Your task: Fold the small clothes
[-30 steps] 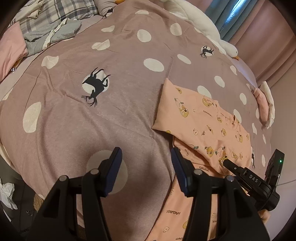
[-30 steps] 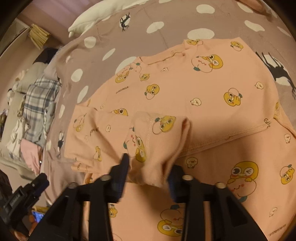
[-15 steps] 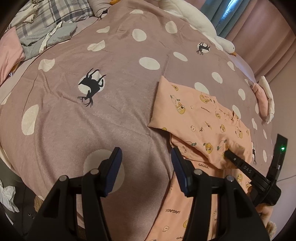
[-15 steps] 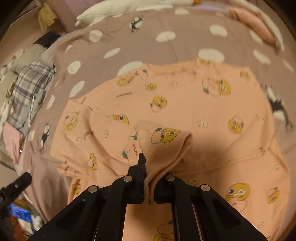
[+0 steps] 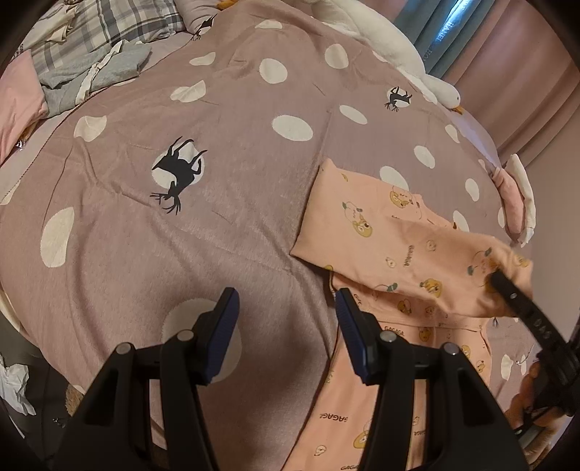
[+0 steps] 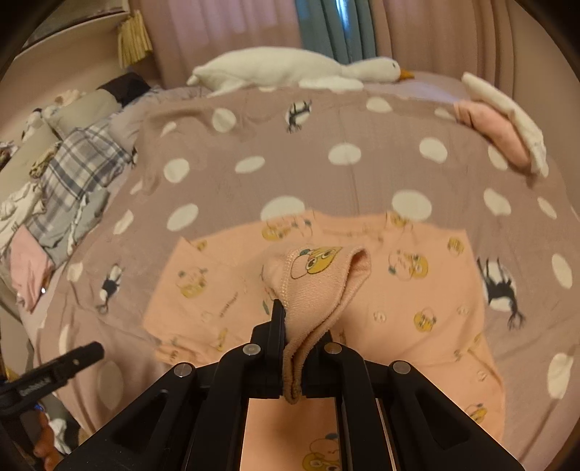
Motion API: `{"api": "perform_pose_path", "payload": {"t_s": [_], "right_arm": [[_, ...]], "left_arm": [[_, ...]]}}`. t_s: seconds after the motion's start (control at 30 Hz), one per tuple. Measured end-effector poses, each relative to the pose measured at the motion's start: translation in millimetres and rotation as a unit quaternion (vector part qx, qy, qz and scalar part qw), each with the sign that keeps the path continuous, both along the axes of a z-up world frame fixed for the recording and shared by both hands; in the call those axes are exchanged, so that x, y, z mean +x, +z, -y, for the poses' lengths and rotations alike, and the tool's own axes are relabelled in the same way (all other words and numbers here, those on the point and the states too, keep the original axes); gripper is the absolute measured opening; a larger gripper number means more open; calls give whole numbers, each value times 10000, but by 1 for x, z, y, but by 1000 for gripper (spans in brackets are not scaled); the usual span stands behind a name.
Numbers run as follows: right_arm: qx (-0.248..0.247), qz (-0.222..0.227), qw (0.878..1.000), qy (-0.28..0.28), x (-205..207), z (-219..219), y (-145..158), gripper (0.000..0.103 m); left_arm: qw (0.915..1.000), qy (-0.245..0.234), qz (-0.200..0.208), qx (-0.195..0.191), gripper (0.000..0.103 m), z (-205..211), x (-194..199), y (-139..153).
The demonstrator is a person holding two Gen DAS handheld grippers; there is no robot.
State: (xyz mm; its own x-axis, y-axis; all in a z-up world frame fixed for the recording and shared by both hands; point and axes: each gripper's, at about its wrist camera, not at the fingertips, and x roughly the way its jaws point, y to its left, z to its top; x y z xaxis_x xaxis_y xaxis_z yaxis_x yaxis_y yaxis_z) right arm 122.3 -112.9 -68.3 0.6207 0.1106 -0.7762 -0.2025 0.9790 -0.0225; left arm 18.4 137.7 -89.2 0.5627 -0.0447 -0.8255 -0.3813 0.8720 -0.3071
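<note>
A small peach garment point(image 5: 395, 239) printed with yellow cartoon ducks lies on the mauve polka-dot bedspread point(image 5: 217, 174). My right gripper point(image 6: 295, 340) is shut on the garment's sleeve cuff point(image 6: 319, 275) and holds it lifted above the garment's body point(image 6: 417, 297). In the left wrist view the lifted sleeve point(image 5: 482, 275) stretches to the right gripper's finger point(image 5: 507, 290). My left gripper point(image 5: 286, 326) is open and empty, hovering over the bedspread just left of the garment's lower edge.
A white goose plush point(image 6: 290, 69) lies along the far edge of the bed. Folded pink and white clothes point(image 6: 507, 123) sit at the far right. A plaid and grey clothes pile point(image 5: 90, 54) lies at the far left. Curtains point(image 6: 326, 32) hang behind the bed.
My right gripper closed on the sleeve cuff and lifted it up off the garment. The left gripper stayed open and barely moved.
</note>
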Motion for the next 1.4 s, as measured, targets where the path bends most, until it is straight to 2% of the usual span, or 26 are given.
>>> {"api": "perform_pose_path", "payload": {"t_s": [0.47,0.7,0.87,0.97,1.2,1.27,1.4], "right_arm": [[-48,871,9960,204,5,-1,72,7],[-194,1140,9932,95,6,9,90,7],[-288,1133,9931,-48,11,21,90,7],[-311,1098,9933,-157,15,31,89,7],[-335,930,9942,-435,23,52,78,7],[-361,878,9943,-483,25,57,74,7],[-373,754,9947,-598,28,68,65,7]], "left_arm": [[9997,-204,133,7,54,8,12,13],[9990,-395,204,-36,54,14,27,18],[9978,-561,205,-275,54,20,41,16],[9973,-677,156,-248,53,26,49,13],[9944,-968,52,-411,39,43,72,4],[9938,-1016,41,-441,31,46,77,1],[9921,-1139,-33,-517,26,54,87,-8]]}}
